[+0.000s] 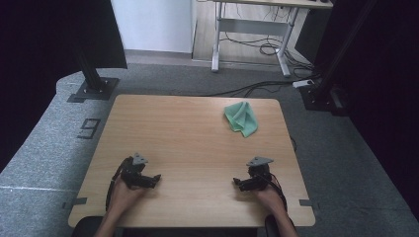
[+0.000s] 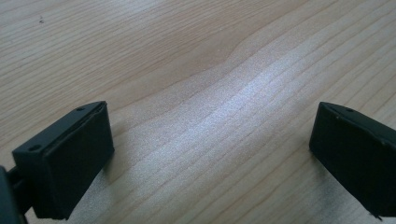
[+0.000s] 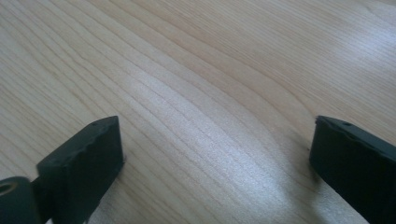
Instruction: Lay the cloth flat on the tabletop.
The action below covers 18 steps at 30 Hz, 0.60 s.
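A crumpled green cloth (image 1: 241, 118) lies on the wooden table (image 1: 188, 143) near its far right corner. My left gripper (image 1: 154, 178) rests near the front left of the table, pointing inward, jaws wide apart over bare wood (image 2: 212, 135). My right gripper (image 1: 238, 184) rests near the front right, also pointing inward, and it stands open over bare wood (image 3: 215, 144). Nothing sits between either pair of jaws. Both grippers are far from the cloth.
Grey carpet surrounds the table. Black stand posts with base plates (image 1: 94, 89) (image 1: 318, 96) stand at the far left and far right. A white desk frame (image 1: 252, 29) and loose cables (image 1: 257, 89) lie beyond the far edge.
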{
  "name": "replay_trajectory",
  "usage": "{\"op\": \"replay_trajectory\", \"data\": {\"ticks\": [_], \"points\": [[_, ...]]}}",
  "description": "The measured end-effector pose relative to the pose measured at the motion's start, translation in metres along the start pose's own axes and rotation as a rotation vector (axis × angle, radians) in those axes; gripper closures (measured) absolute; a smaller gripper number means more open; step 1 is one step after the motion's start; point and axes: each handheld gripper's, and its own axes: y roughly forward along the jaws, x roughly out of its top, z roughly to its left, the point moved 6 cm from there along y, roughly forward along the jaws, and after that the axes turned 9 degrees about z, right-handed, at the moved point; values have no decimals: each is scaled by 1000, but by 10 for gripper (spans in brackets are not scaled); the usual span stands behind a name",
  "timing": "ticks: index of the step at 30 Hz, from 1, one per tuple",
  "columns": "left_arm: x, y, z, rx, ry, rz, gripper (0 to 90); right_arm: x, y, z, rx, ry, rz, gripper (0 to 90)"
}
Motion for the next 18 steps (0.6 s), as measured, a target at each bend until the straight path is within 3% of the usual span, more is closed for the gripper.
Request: {"op": "replay_trajectory", "data": {"ticks": [8, 18], "points": [[0, 0, 0, -1, 0, 0, 0, 5, -2, -5, 11, 17, 13, 131], [0, 0, 0, -1, 0, 0, 0, 19, -8, -9, 25, 24, -6, 131]]}}
